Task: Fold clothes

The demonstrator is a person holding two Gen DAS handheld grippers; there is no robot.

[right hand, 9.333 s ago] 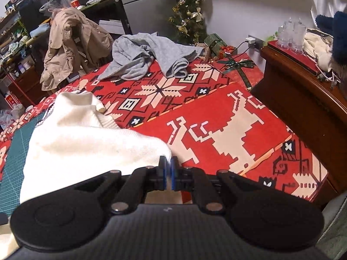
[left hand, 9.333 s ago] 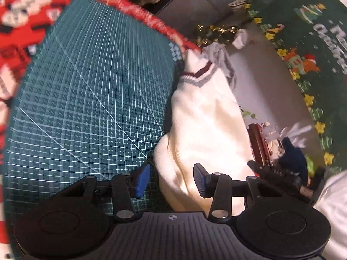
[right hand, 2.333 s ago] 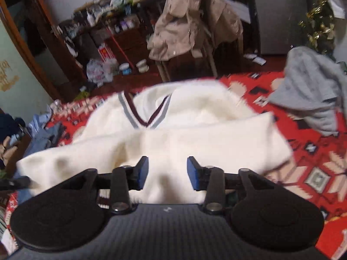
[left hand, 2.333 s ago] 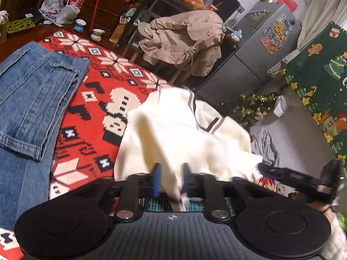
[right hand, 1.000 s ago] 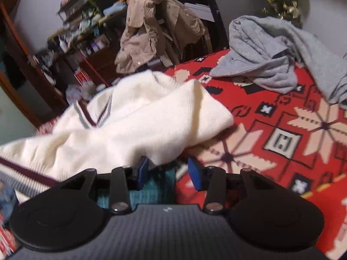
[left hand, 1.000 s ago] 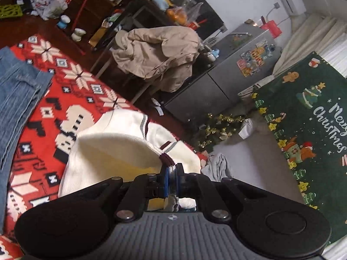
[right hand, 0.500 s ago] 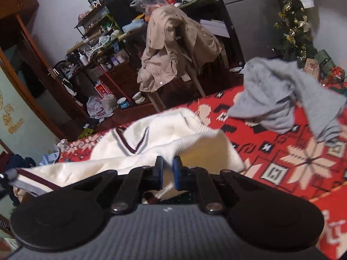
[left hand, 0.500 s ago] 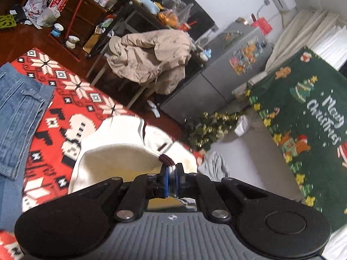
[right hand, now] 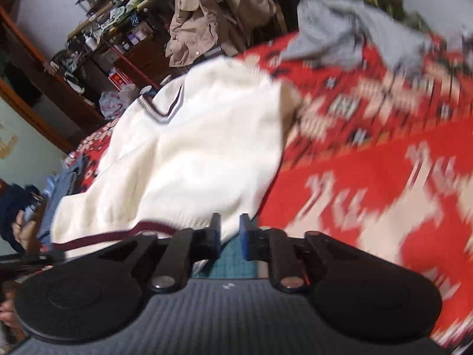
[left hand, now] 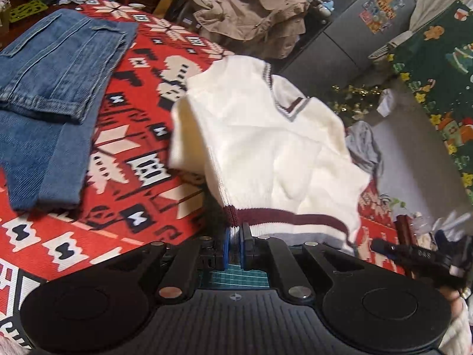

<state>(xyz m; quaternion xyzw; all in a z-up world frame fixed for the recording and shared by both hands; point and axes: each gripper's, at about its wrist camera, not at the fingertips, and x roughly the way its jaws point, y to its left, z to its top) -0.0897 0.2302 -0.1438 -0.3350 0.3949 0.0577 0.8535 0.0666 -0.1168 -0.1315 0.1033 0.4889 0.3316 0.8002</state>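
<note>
The cream sweater (left hand: 266,148) lies in a heap straight ahead of both tools, its V-neck at the far end and its ribbed hem with a dark red stripe nearest. The left tool (left hand: 235,247) is clamped shut on that hem, the knit pinched between its blue pads. The right tool (right hand: 230,233) stands a little apart; its jaws have just been opening, and the hem edge sits just by its left pad without being pressed, so nothing is gripped there.

By my reading the fold is under way but unfinished: the body looks doubled and rumpled rather than a neat flat packet, and it wants smoothing and at least one more fold. The jeans (left hand: 56,88), to the far left of the left tool, already lie folded flat. A grey garment (right hand: 354,29), far ahead and to the right of the right tool, is a crumpled heap and seems not yet done.

The sweater is thick, soft knit, floppy and rounded at its edges; the jeans are stiff denim with straight seams. Under them a red patterned cloth (left hand: 142,159) covers the surface, with a green gridded mat (left hand: 236,278) showing just below the left tool's fingers.
</note>
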